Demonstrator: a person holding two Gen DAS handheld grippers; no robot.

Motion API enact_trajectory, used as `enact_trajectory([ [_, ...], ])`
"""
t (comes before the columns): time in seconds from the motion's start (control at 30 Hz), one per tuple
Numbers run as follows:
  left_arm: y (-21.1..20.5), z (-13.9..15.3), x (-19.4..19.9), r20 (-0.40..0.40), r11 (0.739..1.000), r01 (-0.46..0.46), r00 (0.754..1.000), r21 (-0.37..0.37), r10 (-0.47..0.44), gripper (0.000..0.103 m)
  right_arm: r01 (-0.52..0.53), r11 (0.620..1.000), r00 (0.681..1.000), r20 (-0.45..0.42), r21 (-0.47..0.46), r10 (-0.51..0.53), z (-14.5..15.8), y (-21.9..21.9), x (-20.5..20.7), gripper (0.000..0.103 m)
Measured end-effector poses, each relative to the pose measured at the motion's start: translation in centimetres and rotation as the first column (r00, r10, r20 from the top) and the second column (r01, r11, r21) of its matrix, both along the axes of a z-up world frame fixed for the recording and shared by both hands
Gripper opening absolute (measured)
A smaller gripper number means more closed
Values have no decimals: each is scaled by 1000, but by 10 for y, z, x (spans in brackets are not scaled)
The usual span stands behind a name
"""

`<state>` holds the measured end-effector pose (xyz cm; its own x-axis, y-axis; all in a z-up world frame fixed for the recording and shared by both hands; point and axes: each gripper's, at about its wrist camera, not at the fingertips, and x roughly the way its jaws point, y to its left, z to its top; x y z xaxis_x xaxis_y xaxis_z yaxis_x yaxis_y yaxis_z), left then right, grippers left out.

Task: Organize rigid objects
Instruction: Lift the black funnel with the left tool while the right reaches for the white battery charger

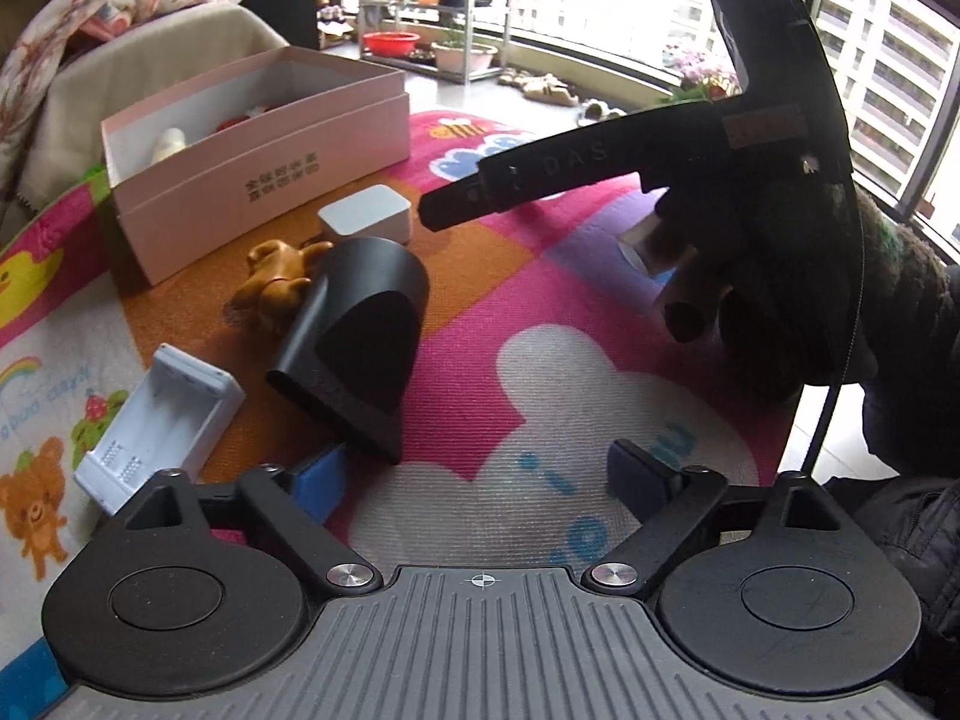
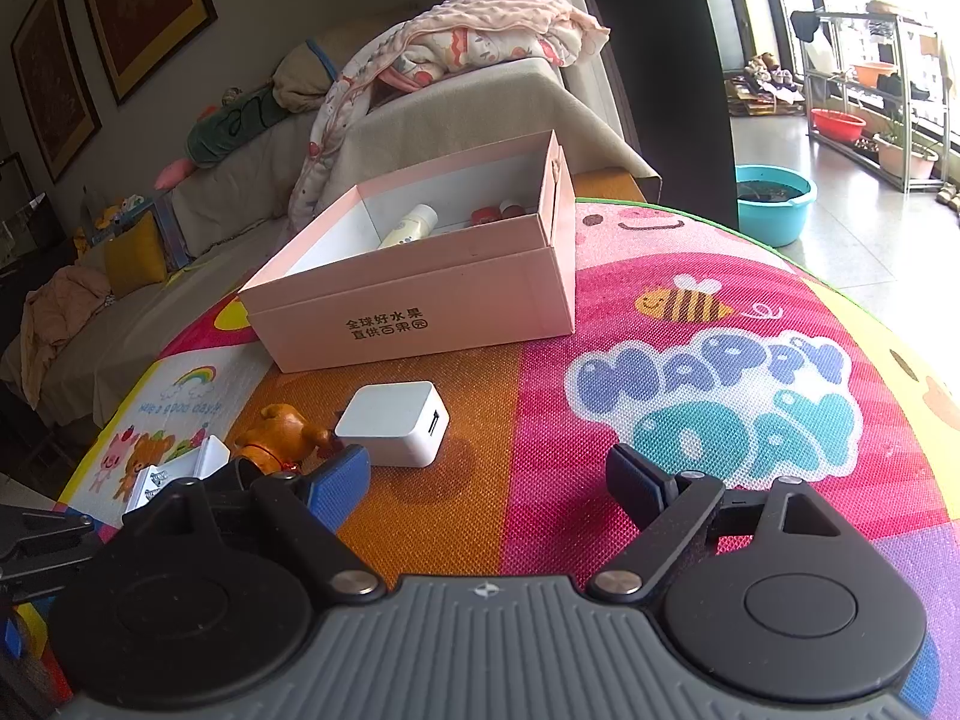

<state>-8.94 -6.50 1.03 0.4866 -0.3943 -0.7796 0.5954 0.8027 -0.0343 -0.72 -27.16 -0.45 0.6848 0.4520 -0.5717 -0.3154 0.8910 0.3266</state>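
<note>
Beside pink box [image 2: 420,294]: charger [image 2: 393,423], figurine [image 2: 279,432]; both tongs [image 1: 474,480] [image 2: 486,480] released.

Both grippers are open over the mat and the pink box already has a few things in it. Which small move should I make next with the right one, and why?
Probably ease the right gripper forward and left to straddle the white charger. Its jaws stand open and empty, the charger lies nearest ahead on the mat, apart from the wooden figurine, and the open pink box sits just behind.

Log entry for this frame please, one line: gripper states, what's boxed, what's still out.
left gripper open, empty | right gripper open, empty | box: bottle inside | on mat: charger, figurine, black nozzle, battery holder
</note>
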Motion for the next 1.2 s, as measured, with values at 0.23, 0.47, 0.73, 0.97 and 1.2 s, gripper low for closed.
enact_trajectory([
  [0.23, 13, 22, -1, 81, 997, -81, 993, -21, 82, 87, 2, 1000, 1000, -3, 20, -2, 0, -3, 0, 86],
  [0.47, 14, 24, 35, 117, 987, -151, 981, -56, 156, 87, 2, 1000, 1000, -3, 19, -2, 0, -3, 0, 86],
  [0.73, 1, 7, 39, 163, 996, -88, 982, -25, 91, 64, -9, 1000, 1000, -5, 5, 9, 0, -1, 1, 88],
  [0.97, 27, 12, 14, 146, 990, -93, 983, -105, 108, 61, -78, 997, 997, -25, 2, 78, 0, 3, 7, 101],
  [1.2, 97, 36, -4, 164, 926, -290, 929, -241, 333, 53, -158, 969, 987, -23, -191, 156, 3, 32, 2, 103],
])
